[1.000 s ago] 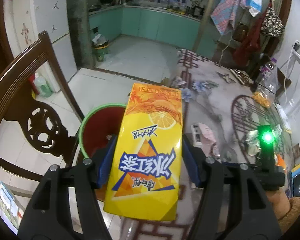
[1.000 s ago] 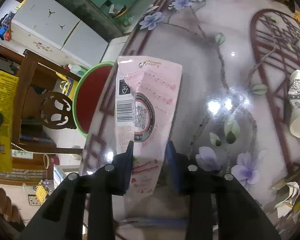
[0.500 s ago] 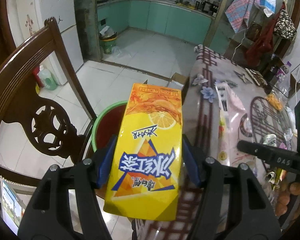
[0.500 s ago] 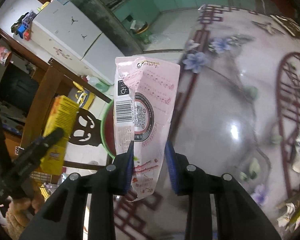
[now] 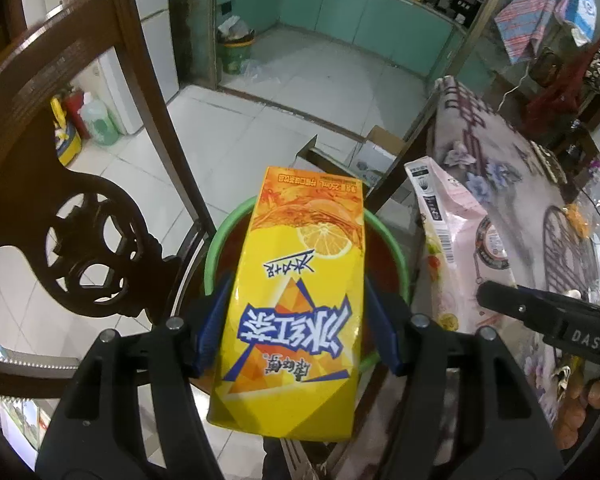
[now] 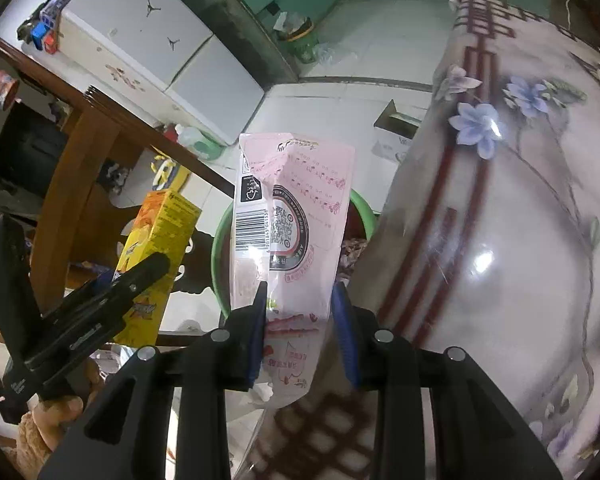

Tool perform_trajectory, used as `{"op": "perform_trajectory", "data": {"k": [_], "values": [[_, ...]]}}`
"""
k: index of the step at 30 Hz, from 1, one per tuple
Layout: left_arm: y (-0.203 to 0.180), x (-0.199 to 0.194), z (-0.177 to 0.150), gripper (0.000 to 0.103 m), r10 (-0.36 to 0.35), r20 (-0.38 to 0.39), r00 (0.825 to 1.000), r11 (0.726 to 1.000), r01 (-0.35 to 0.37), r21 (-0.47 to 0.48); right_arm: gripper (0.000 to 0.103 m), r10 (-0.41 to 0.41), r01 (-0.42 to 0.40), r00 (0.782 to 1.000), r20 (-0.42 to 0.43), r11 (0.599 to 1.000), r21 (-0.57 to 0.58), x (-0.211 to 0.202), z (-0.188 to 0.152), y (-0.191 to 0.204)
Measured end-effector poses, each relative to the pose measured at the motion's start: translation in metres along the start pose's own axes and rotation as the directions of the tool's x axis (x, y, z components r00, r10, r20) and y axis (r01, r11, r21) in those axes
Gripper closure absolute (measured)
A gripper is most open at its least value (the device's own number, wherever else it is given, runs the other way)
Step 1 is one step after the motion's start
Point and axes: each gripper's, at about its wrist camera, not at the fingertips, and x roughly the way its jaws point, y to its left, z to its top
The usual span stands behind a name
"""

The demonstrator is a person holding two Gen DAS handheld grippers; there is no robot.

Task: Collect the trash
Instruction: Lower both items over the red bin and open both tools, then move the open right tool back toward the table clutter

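Observation:
A yellow drink carton (image 5: pixel 296 300) with a lemon picture is clamped between the blue pads of my left gripper (image 5: pixel 298 320). It hangs over a red bin with a green rim (image 5: pixel 220 240) standing on the floor beside the table. My right gripper (image 6: pixel 300 320) is shut on a pink printed packet (image 6: pixel 292 216) that stands up from the jaws, right by the table's edge with the bin's green rim (image 6: pixel 220 248) behind it. The packet (image 5: pixel 448 240) and the right gripper also show at the right of the left wrist view; the carton (image 6: pixel 156 240) shows at the left of the right wrist view.
A dark carved wooden chair (image 5: pixel 72 208) stands left of the bin. The table with a flowered cloth (image 6: pixel 500 220) fills the right side. A cardboard box (image 5: pixel 364 152) lies on the tiled floor beyond the bin. A second small green bin (image 5: pixel 236 50) stands by a pillar.
Both grippers have moved from above the table toward the red bin, carrying carton and packet. The bin now lies directly under the carton, and the packet has come to the table's edge.

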Motion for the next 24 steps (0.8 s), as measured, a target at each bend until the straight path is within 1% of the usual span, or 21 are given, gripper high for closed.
{"op": "perform_trajectory", "data": {"k": [5,7,8,9,11,16,20,24], "values": [[0.008,0.026,0.010,0.043,0.004,-0.040,0.999,1.000,-0.005,-0.017,0.072,-0.019,0.019,0.999,-0.026,1.000,-0.012,0.017,0.013,0.003],[0.010,0.036,0.013,0.042,0.011,-0.051,0.999,1.000,-0.012,-0.028,0.065,-0.023,0.023,0.999,-0.039,1.000,-0.013,0.025,0.017,0.006],[0.012,0.040,0.014,0.032,0.014,-0.055,0.998,0.999,-0.016,-0.034,0.058,-0.028,0.028,0.999,-0.042,1.000,-0.010,0.025,0.017,0.007],[0.013,0.043,0.016,0.022,0.012,-0.056,0.998,0.999,-0.015,-0.046,0.047,-0.034,0.034,0.999,-0.035,0.999,-0.001,0.026,0.018,0.006],[0.014,0.044,0.018,0.022,0.010,-0.047,0.999,0.998,-0.013,-0.056,0.046,-0.037,0.037,0.999,-0.026,0.999,0.002,0.026,0.018,0.004],[0.008,0.041,0.016,0.022,0.011,-0.046,0.999,0.999,-0.013,-0.033,0.046,-0.041,0.041,0.999,-0.010,0.999,-0.013,0.014,0.016,0.001],[-0.002,0.024,0.011,0.022,-0.011,-0.024,1.000,1.000,0.010,-0.014,0.046,-0.042,0.042,0.999,0.034,0.999,-0.015,-0.013,0.009,-0.002],[-0.026,-0.001,0.004,0.022,-0.038,0.011,0.999,0.999,0.038,0.034,0.046,-0.051,0.053,0.995,0.091,0.998,-0.015,-0.046,-0.007,-0.007]]}}
